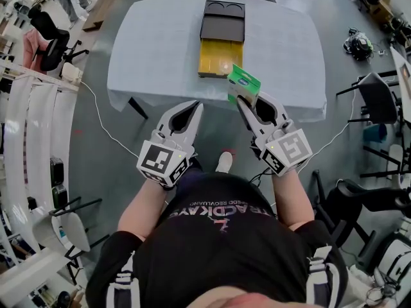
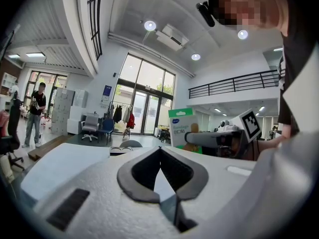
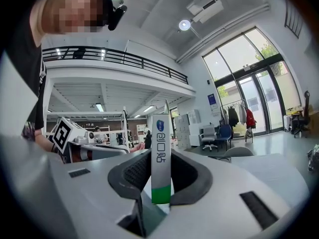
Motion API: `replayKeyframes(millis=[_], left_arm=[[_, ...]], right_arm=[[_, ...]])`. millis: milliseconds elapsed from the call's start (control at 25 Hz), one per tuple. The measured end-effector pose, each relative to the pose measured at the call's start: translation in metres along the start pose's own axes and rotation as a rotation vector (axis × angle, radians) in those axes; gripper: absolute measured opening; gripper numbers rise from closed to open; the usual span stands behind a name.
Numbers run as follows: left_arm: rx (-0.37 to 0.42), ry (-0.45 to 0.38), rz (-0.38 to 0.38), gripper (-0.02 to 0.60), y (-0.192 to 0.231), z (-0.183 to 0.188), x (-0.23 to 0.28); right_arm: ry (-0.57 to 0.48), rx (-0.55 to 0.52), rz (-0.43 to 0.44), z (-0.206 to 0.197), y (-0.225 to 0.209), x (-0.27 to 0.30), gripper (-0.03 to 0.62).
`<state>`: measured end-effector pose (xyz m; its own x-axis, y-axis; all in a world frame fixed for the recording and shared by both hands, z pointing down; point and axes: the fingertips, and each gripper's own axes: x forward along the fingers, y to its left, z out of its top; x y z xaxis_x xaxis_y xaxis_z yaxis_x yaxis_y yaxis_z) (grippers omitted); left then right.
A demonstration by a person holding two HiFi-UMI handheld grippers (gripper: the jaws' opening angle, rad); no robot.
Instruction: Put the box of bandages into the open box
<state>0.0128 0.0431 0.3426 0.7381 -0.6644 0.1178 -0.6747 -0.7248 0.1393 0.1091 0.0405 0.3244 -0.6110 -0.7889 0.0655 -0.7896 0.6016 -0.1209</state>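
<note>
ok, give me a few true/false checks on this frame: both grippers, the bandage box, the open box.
1. The right gripper is clamped on the box of bandages. True.
2. The box of bandages already lies in the open box. False: it is in the right gripper's jaws at the near edge of the table, short of the open box.
3. The left gripper holds nothing. True: its jaws meet at the tips with nothing between them.
4. The open box sits on the floor. False: it rests on the table, out beyond both grippers.
</note>
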Motion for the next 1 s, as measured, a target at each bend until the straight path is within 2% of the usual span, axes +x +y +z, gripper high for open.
replayKeyframes(millis=[560, 1000], left_arm=[[-0.009, 0.004, -0.059, 0.017, 0.037, 0.008, 0.003], [-0.004, 0.005, -0.137, 0.015, 0.064, 0.013, 0.013]], right_arm=[[-0.011, 0.030, -0.075, 0.009, -0.004, 0.036, 0.092], [-0.020, 0.040, -0.146, 0.012, -0.009, 0.064, 0.092]])
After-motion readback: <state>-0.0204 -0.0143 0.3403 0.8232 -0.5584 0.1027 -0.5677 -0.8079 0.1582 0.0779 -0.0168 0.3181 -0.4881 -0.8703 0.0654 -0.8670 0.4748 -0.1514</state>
